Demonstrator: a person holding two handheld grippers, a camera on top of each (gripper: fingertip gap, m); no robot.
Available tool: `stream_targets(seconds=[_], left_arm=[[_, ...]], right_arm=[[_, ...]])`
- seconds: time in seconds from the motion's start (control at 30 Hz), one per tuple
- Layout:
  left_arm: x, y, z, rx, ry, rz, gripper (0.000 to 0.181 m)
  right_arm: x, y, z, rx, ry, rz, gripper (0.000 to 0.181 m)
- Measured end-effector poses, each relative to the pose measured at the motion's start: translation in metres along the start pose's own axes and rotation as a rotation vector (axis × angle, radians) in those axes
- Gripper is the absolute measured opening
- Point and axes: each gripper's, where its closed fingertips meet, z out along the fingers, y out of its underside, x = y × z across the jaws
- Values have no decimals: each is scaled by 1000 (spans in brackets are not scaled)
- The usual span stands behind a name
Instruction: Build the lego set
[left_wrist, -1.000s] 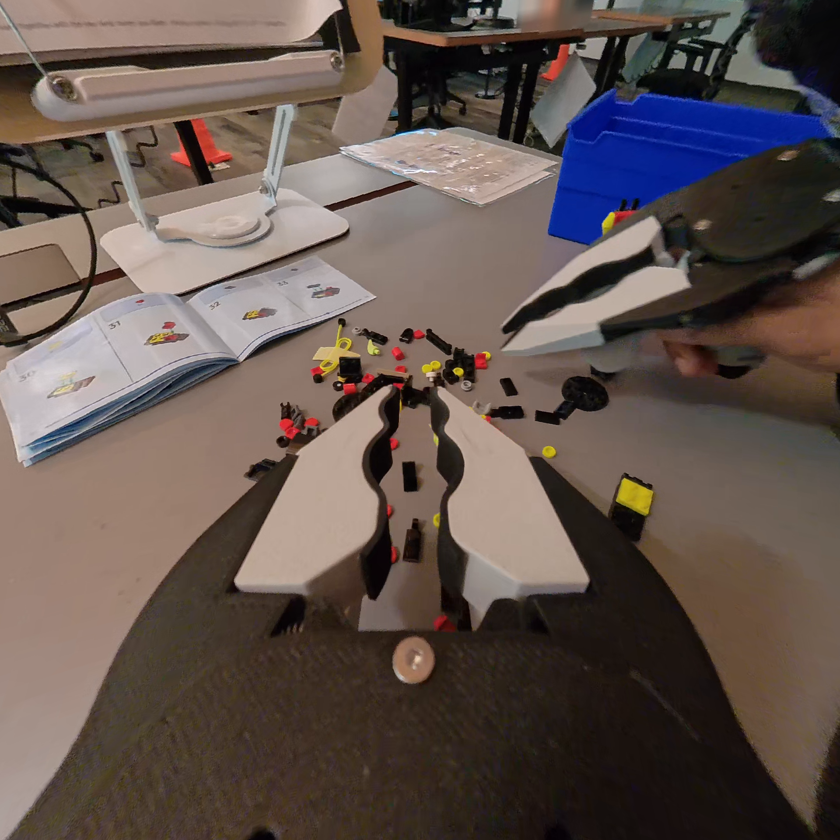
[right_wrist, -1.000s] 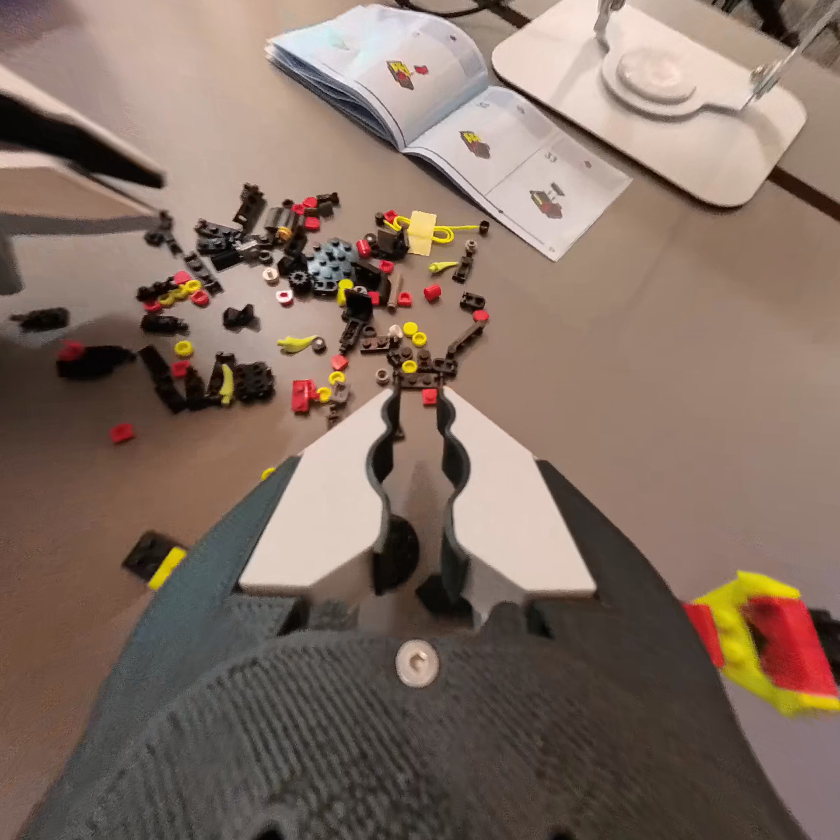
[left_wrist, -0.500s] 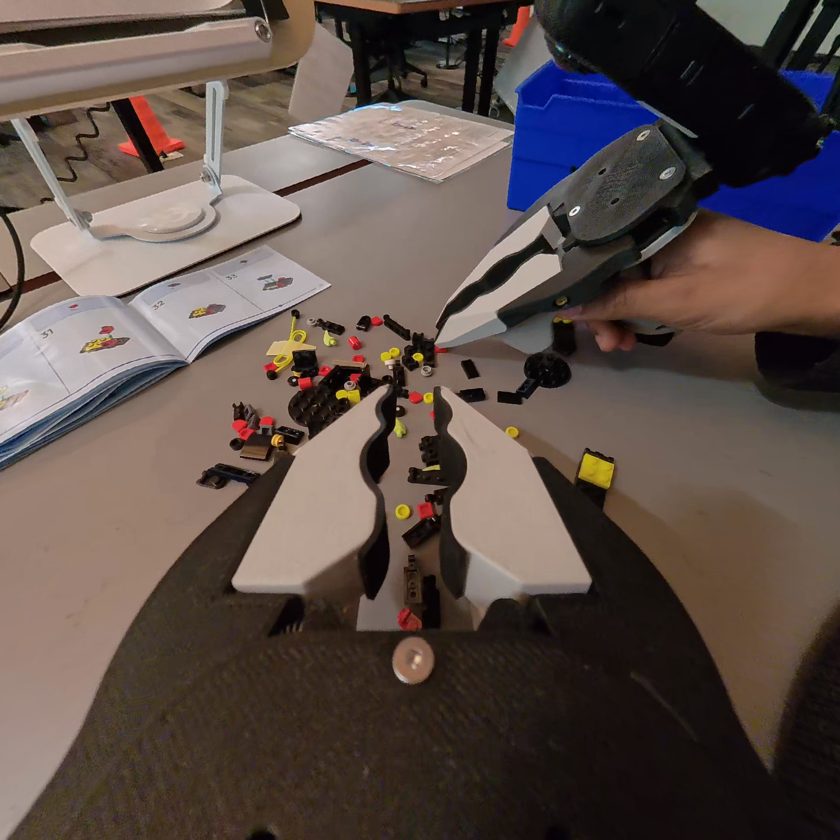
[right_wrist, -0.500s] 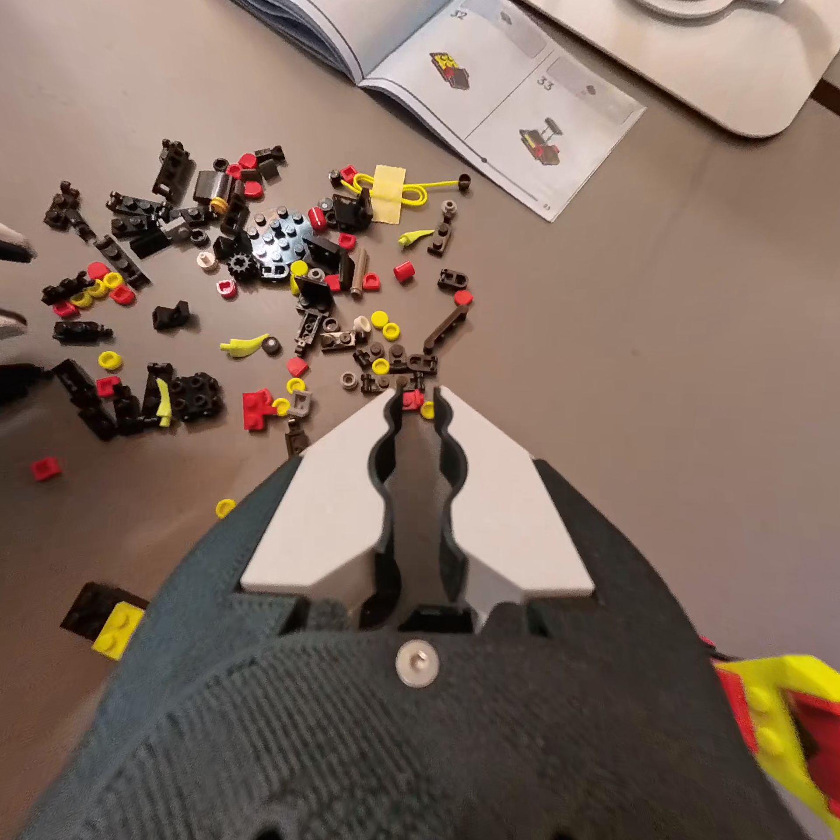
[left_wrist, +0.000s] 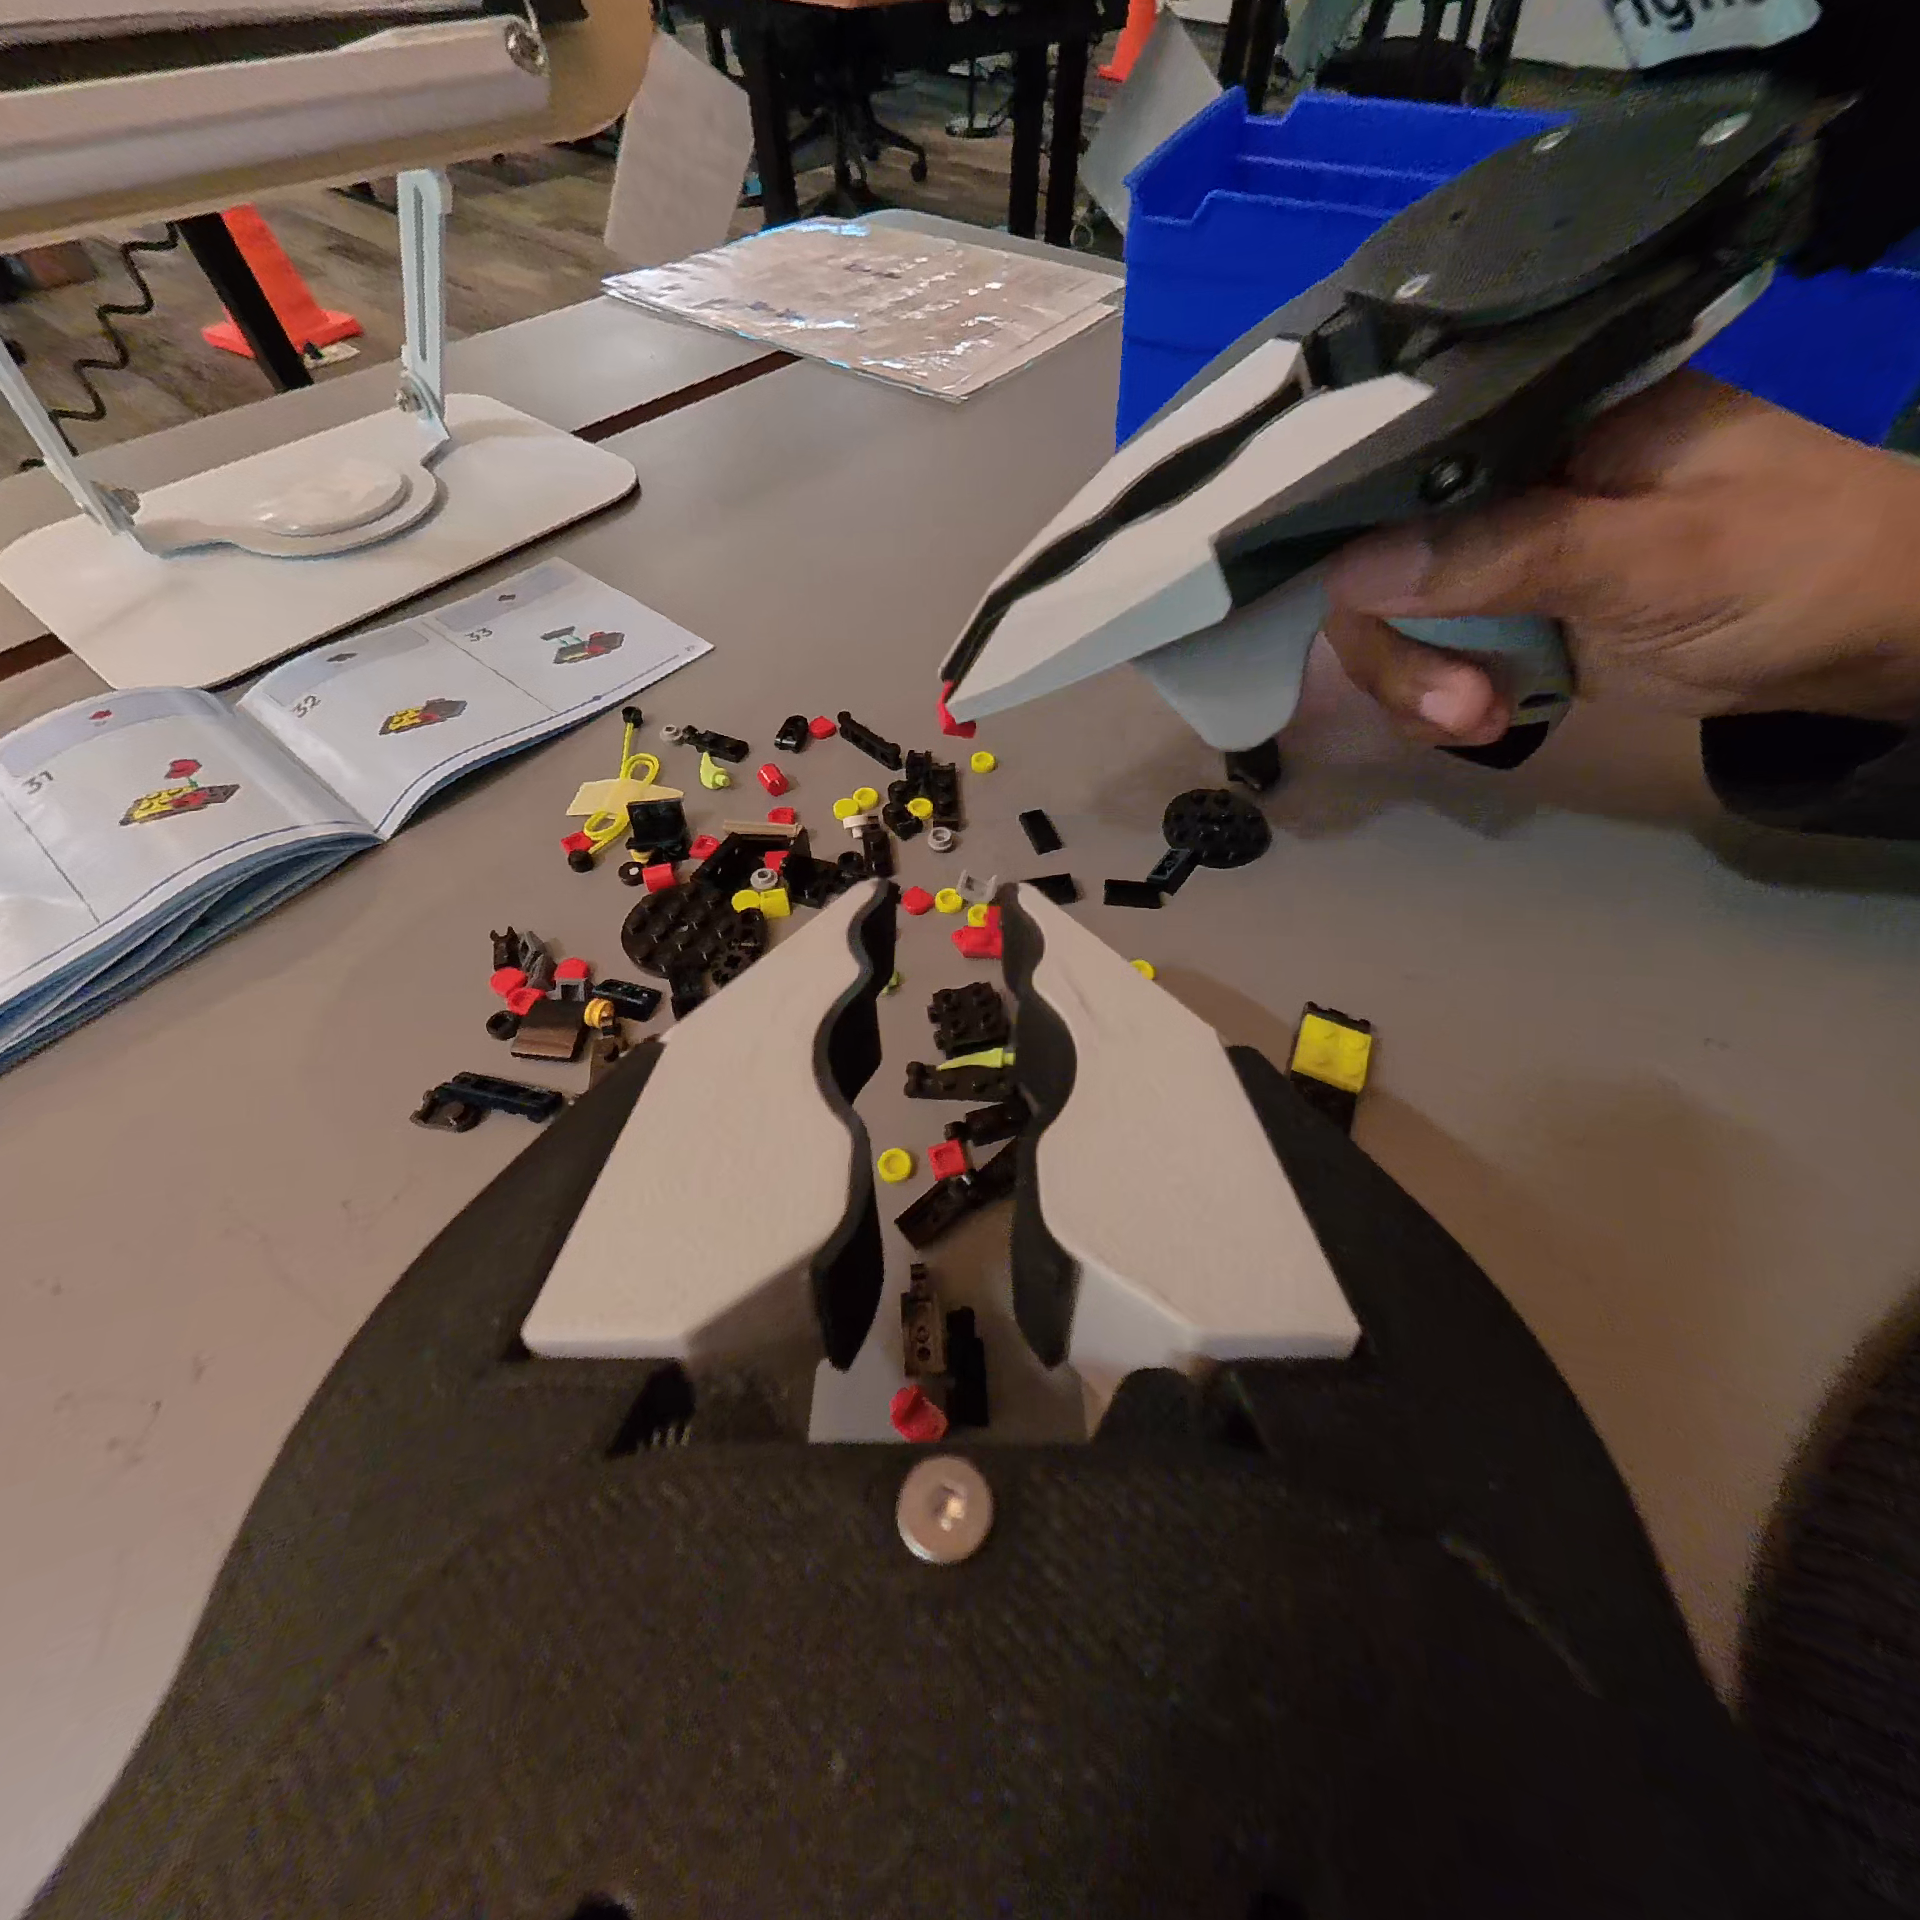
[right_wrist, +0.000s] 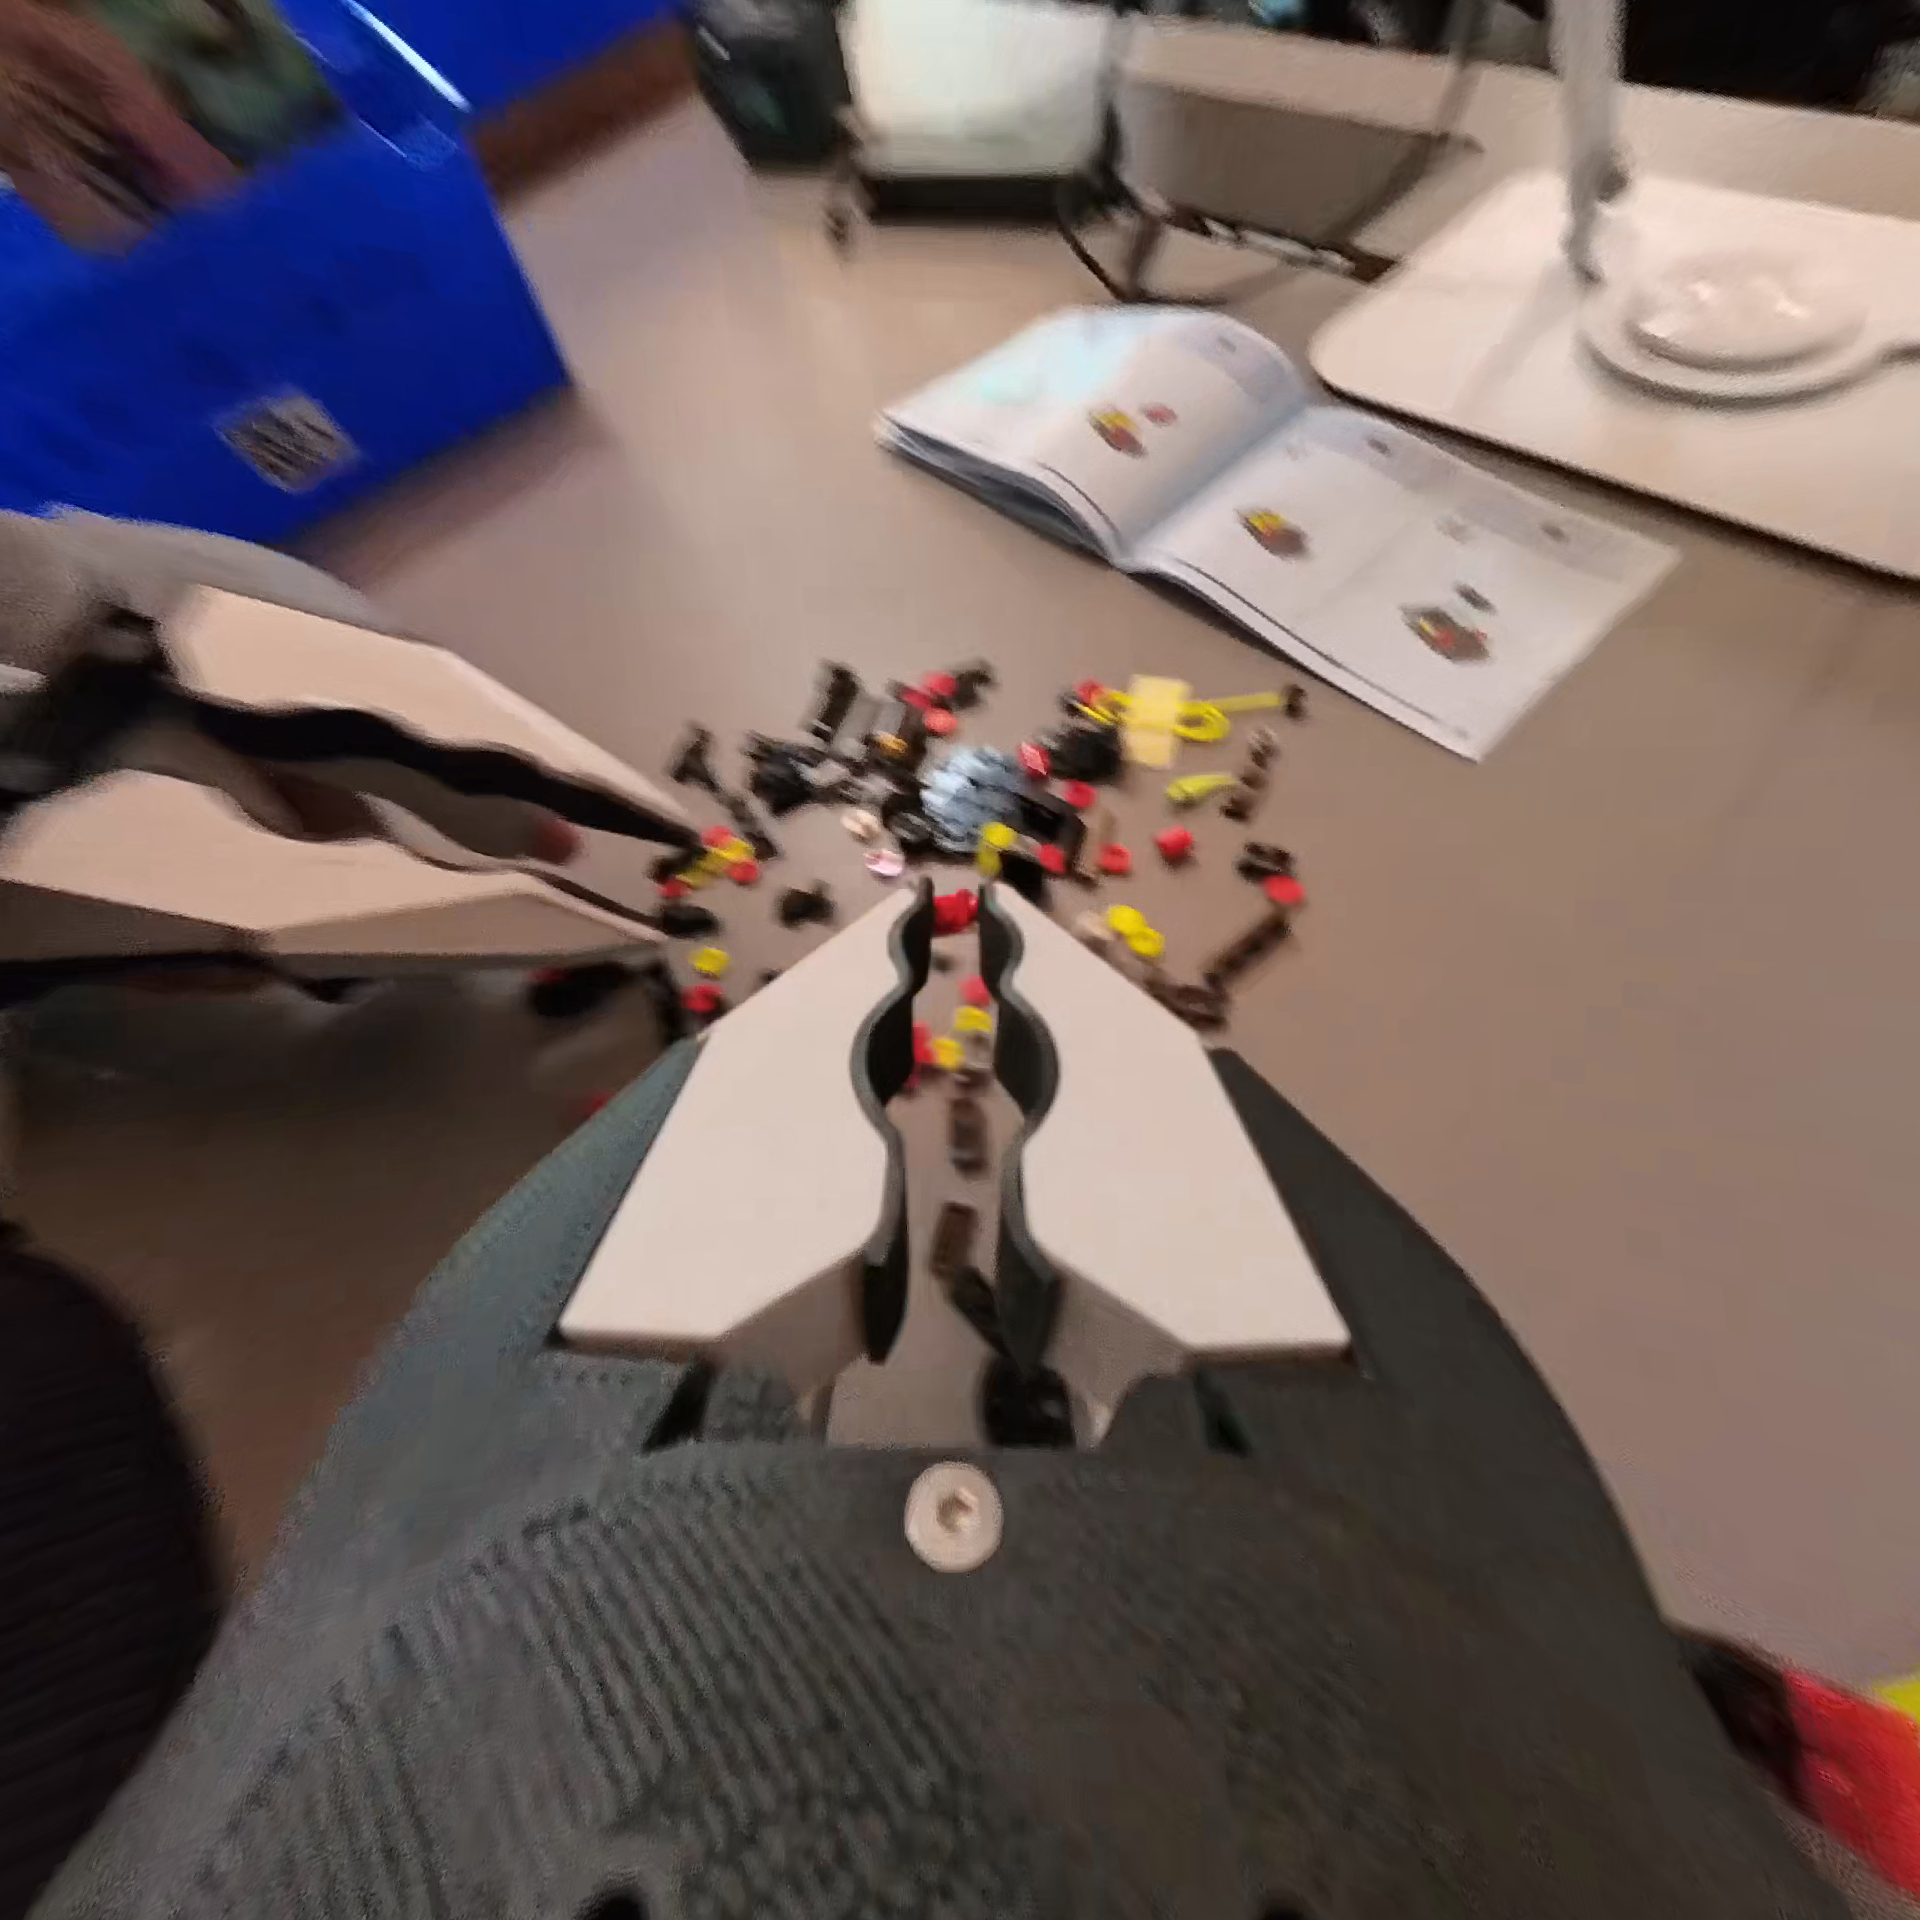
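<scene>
Above a gray table strewn with small lego pieces, the right gripper pinches a tiny red piece in its jaws, needing a steady squeeze, while the left gripper hovers, jaws apart and empty.
</scene>
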Motion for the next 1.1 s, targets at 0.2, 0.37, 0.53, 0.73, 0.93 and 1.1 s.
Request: stream_targets(seconds=[0.2, 0.37, 0.53, 0.73, 0.93, 1.1], left_arm=[[4, -12, -4, 69, 14, 7, 21], [1, -12, -5, 73, 37, -57, 20], [8, -20, -10, 116, 118, -127, 0], [14, -18, -8, 99, 193, -209, 10], [15, -23, -11, 114, 283, -349, 3], [20, -23, -13, 98, 371, -437, 0]], right_arm=[[-55, -15, -7, 112, -283, 133, 1], [-64, -18, -10, 132, -357, 190, 1], [-63, -20, -11, 151, -375, 230, 1], [-64, -18, -10, 148, -374, 226, 1], [-66, -17, -10, 152, -367, 185, 1], [-68, -15, -16, 150, -390, 96, 2]])
